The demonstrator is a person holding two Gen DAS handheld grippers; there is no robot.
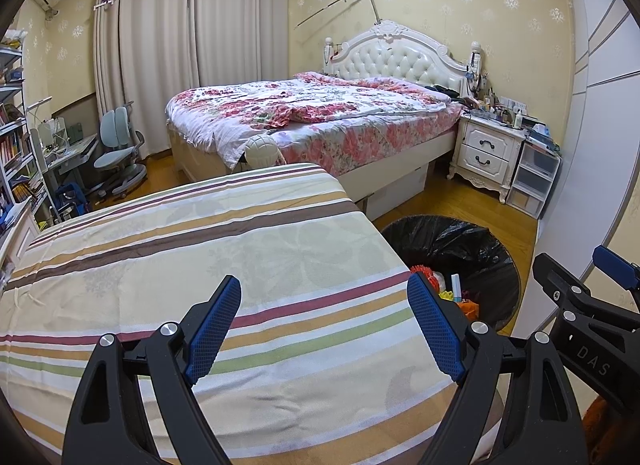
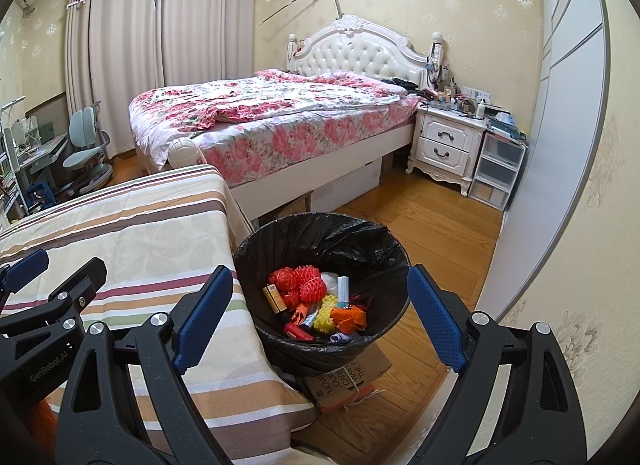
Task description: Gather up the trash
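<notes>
A round bin with a black liner stands on the floor beside a striped cloth-covered surface. Inside it lies trash: red and yellow mesh pieces, orange wrappers, a white tube and small packets. My right gripper is open above the bin's near rim with nothing between its fingers. My left gripper is open and empty over the striped surface, which bears no loose item. In the left wrist view the bin is at the right, with the right gripper beyond it.
The bin sits on a cardboard box on the wooden floor. A bed with a floral quilt fills the back. A white nightstand and plastic drawers are at right, and a desk chair at left. A wardrobe door is close on the right.
</notes>
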